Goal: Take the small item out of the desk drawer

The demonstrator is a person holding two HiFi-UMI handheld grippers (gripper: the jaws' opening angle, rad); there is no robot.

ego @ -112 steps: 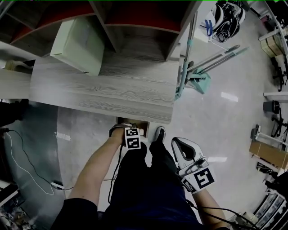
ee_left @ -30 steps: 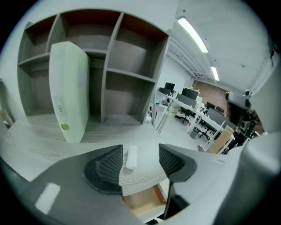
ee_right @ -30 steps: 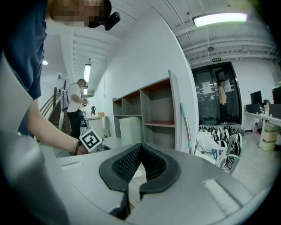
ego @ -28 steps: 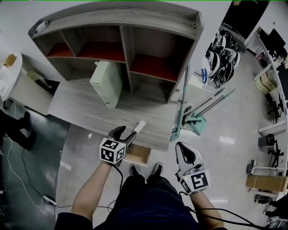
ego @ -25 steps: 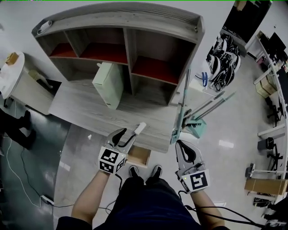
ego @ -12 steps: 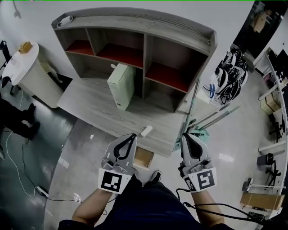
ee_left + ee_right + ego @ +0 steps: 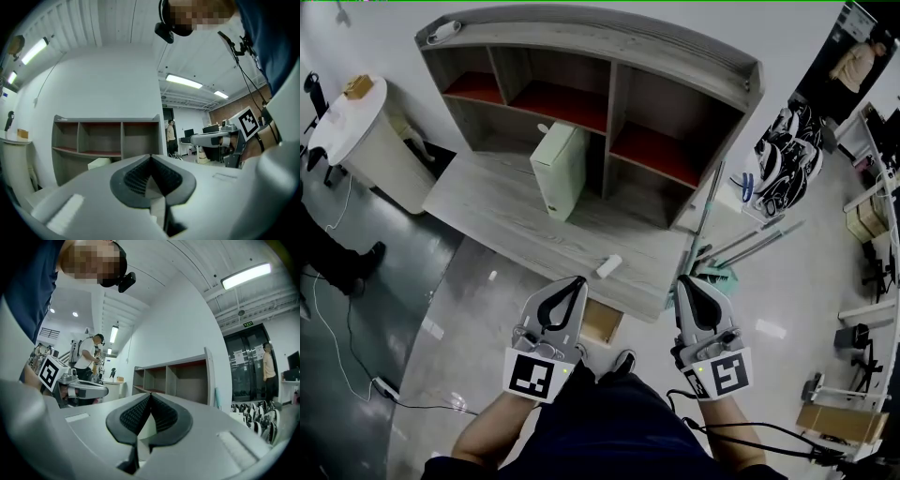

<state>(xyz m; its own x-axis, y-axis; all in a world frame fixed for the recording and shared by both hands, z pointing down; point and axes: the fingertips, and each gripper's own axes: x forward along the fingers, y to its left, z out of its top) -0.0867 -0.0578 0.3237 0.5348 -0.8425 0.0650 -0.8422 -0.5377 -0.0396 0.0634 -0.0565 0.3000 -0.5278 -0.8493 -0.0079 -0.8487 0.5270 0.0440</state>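
- Left hand-held gripper (image 7: 574, 283), right hand-held gripper (image 7: 687, 283): jaws together, nothing held.
- Small item (image 7: 608, 266) lies near counter (image 7: 506, 202) front edge; a bump could roll it off.

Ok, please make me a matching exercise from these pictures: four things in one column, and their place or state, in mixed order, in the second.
1 small white item
2 pale green box
3 drawer
4 left gripper

a pulled open under the desk edge
b jaws shut, empty
c lying on the desk top
d standing before the shelf unit

Pairs: 1-c, 2-d, 3-a, 4-b
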